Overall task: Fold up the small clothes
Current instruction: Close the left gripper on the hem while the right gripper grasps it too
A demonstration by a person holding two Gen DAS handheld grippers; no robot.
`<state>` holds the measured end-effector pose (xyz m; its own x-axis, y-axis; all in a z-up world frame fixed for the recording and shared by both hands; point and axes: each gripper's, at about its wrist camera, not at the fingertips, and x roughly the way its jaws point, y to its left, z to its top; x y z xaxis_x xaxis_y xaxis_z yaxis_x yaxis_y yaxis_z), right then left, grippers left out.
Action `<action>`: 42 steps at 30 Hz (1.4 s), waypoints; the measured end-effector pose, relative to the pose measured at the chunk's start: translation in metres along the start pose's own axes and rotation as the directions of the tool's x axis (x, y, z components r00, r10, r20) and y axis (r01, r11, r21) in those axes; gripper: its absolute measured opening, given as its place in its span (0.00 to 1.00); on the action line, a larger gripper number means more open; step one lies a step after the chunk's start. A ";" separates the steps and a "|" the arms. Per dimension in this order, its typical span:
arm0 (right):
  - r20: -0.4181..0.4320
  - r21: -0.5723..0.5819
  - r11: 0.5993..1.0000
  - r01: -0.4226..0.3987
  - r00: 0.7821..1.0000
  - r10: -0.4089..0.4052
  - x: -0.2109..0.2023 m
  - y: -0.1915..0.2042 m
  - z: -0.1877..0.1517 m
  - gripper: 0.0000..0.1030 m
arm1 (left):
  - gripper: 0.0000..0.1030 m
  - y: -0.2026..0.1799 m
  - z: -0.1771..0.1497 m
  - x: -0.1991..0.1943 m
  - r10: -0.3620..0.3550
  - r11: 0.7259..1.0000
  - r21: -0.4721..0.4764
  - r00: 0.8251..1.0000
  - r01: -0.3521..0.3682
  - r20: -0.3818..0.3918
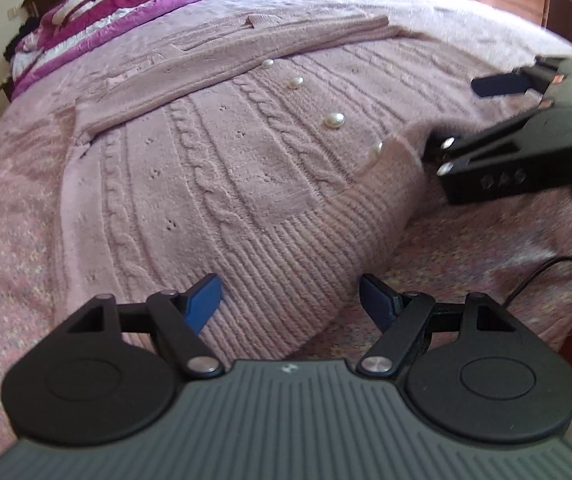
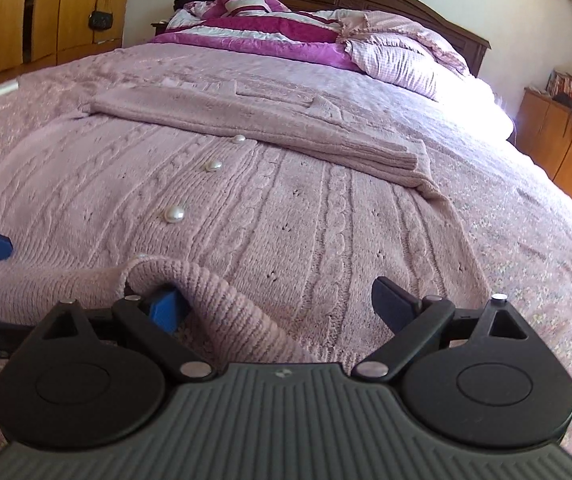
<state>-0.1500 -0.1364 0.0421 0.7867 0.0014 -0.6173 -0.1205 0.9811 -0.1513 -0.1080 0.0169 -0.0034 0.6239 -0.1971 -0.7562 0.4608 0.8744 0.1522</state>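
Left wrist view: the left gripper (image 1: 289,300) is hanging with its blue fingers (image 1: 202,306) spread wide over the ribbed hem, pinching nothing.
Right wrist view: the right gripper (image 2: 282,306) is open too; its left finger (image 2: 164,312) is sitting under a lifted hem corner (image 2: 174,272), not squeezing it.
Cardigan: the pink knit cardigan (image 1: 214,168) is lying flat on the bed, sleeves folded across the top, pearl buttons (image 1: 334,121) showing down the front.
What could go wrong: the corner is only resting on one finger, so it may be slipping off; a finger may be catching a button or the loose knit.
Bed: a pink bedspread (image 2: 505,208) is covering it, with pillows (image 2: 397,64) at the headboard.
Room: wooden wardrobes (image 2: 46,8) are standing by the wall.
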 end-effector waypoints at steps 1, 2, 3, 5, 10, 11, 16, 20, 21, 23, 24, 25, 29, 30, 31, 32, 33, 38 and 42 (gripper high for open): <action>-0.004 0.011 1.000 -0.005 1.000 0.005 0.001 -0.001 0.000 0.94 | 0.75 -0.001 0.000 0.001 0.019 1.000 0.013 1.000 -0.019 0.002; -0.008 0.022 1.000 -0.010 1.000 0.010 0.002 -0.002 0.000 0.94 | 0.75 -0.002 0.000 0.003 0.040 0.999 0.024 0.999 -0.040 0.005; -0.012 0.034 0.999 -0.015 1.000 0.015 0.003 -0.003 0.000 0.94 | 0.75 -0.003 0.000 0.005 0.060 0.998 0.033 0.998 -0.060 0.008; -0.020 0.058 0.998 -0.025 0.999 0.026 0.004 -0.005 -0.001 0.94 | 0.75 -0.003 0.000 0.008 0.097 0.994 0.043 0.995 -0.098 0.020; -0.036 0.079 0.996 -0.050 0.998 0.053 0.008 -0.007 -0.005 0.94 | 0.78 -0.001 0.003 0.013 0.143 0.989 0.041 0.988 -0.145 0.054; -0.041 0.075 0.996 -0.055 0.997 0.058 0.008 -0.006 -0.006 0.94 | 0.78 0.001 0.003 0.013 0.144 0.989 0.032 0.988 -0.146 0.059; -0.073 0.004 0.998 -0.056 0.996 0.056 0.011 0.004 -0.011 0.94 | 0.78 0.008 0.007 0.014 0.156 0.988 -0.018 0.985 -0.155 0.079; -0.104 -0.043 0.998 -0.043 0.994 0.038 0.017 0.012 -0.015 0.99 | 0.78 0.009 0.008 0.017 0.150 0.989 -0.025 0.986 -0.148 0.074; -0.114 -0.045 0.998 -0.041 0.993 0.035 0.020 0.013 -0.016 1.00 | 0.78 0.009 0.007 0.017 0.149 0.989 -0.025 0.986 -0.147 0.075; -0.120 -0.036 0.999 -0.041 0.992 0.036 0.022 0.012 -0.017 1.00 | 0.78 0.008 0.005 0.017 0.148 0.989 -0.027 0.986 -0.146 0.078; -0.123 -0.033 0.999 -0.042 0.992 0.038 0.023 0.011 -0.017 1.00 | 0.78 0.008 0.005 0.018 0.147 0.989 -0.028 0.986 -0.146 0.078; -0.125 -0.030 0.999 -0.041 0.991 0.037 0.024 0.010 -0.017 1.00 | 0.78 0.008 0.005 0.018 0.147 0.989 -0.028 0.986 -0.145 0.078; -0.122 -0.042 0.999 -0.032 0.992 0.026 0.028 0.012 -0.020 1.00 | 0.78 0.008 0.005 0.019 0.148 0.989 -0.033 0.986 -0.146 0.078; -0.119 -0.044 0.999 -0.029 0.993 0.024 0.028 0.012 -0.021 1.00 | 0.78 0.008 0.005 0.020 0.149 0.989 -0.033 0.986 -0.147 0.079; -0.118 -0.045 0.999 -0.029 0.993 0.024 0.028 0.012 -0.021 1.00 | 0.78 0.007 0.004 0.020 0.151 0.988 -0.032 0.985 -0.149 0.082; -0.118 -0.044 0.999 -0.030 0.993 0.024 0.028 0.012 -0.021 1.00 | 0.78 0.007 0.004 0.019 0.153 0.988 -0.030 0.985 -0.151 0.084; -0.114 -0.044 0.999 -0.029 0.993 0.024 0.027 0.012 -0.021 1.00 | 0.78 0.006 0.004 0.019 0.155 0.988 -0.029 0.984 -0.153 0.086; -0.007 -0.049 0.999 0.006 1.000 -0.007 0.009 0.014 -0.020 0.83 | 0.48 0.011 0.003 0.009 0.160 0.985 -0.090 0.980 -0.150 0.118; 0.045 -0.063 0.998 0.023 0.999 -0.020 0.002 0.016 -0.019 0.73 | 0.18 0.014 0.006 0.000 0.140 0.984 -0.129 0.978 -0.120 0.158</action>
<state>-0.1622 -0.1240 0.0235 0.8153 -0.0094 -0.5790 -0.1404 0.9668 -0.2134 -0.0976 0.0259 0.0024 0.7738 -0.1405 -0.6176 0.2974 0.9415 0.1585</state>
